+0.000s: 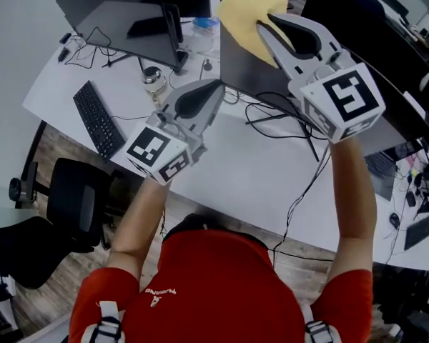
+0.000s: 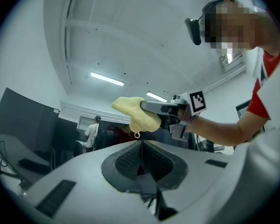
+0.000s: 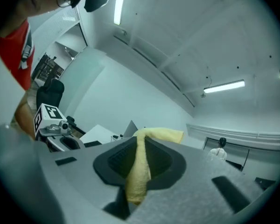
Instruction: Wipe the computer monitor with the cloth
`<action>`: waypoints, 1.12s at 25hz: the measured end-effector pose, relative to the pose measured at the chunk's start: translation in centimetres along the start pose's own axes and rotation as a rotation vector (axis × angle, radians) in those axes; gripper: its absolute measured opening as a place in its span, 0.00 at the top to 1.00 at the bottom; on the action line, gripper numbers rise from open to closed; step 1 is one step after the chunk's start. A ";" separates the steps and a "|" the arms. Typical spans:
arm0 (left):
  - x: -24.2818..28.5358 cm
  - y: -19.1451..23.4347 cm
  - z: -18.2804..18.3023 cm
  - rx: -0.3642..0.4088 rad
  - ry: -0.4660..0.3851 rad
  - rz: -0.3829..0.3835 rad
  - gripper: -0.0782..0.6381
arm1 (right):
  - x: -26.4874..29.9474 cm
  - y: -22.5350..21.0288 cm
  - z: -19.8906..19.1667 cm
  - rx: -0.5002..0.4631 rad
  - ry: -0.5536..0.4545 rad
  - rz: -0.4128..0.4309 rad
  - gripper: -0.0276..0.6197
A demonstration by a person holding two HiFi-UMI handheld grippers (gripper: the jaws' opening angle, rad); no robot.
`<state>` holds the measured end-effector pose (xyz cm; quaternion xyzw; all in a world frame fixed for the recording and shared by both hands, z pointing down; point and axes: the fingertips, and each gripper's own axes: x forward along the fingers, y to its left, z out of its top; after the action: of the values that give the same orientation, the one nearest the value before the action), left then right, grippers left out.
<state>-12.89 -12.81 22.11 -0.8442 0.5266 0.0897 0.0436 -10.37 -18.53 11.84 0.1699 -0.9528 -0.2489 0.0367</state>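
Well, your right gripper (image 1: 262, 26) was pinching the yellow cloth (image 1: 244, 11) tight between its jaws, holding it up at the top edge of the monitor (image 1: 249, 73); whether it touched couldn't be told. Your left gripper (image 1: 216, 86) hovered over the table (image 1: 236, 163) beside the monitor, jaws pressed together with nothing between them.

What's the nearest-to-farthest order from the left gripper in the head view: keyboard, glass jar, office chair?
1. glass jar, on the desk, just left of the left gripper.
2. keyboard, farther left on the desk.
3. office chair, lower left, on the floor beside the desk.
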 end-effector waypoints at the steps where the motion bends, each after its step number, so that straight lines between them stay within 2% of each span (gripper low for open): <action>1: 0.4 0.4 0.1 0.001 -0.001 -0.015 0.87 | 0.9 -0.4 -0.2 -0.017 0.023 0.008 0.87; 9: 3.0 3.8 1.5 0.013 -0.002 -0.107 0.87 | 7.3 -3.4 -2.4 -0.098 0.253 0.080 0.87; 16: 2.5 6.6 1.2 -0.020 -0.020 -0.130 0.87 | 11.8 -3.4 -4.8 -0.127 0.461 0.205 0.86; 24: 2.0 8.6 0.1 -0.051 -0.025 -0.165 0.87 | 15.2 -3.1 -6.8 -0.156 0.565 0.231 0.81; 28: 2.0 9.4 -0.3 -0.069 -0.027 -0.176 0.87 | 16.2 -3.5 -6.5 -0.211 0.586 0.208 0.78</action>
<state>-20.38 -18.79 22.22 -0.8870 0.4462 0.1150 0.0292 -23.49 -29.91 15.64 0.1311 -0.8829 -0.2815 0.3521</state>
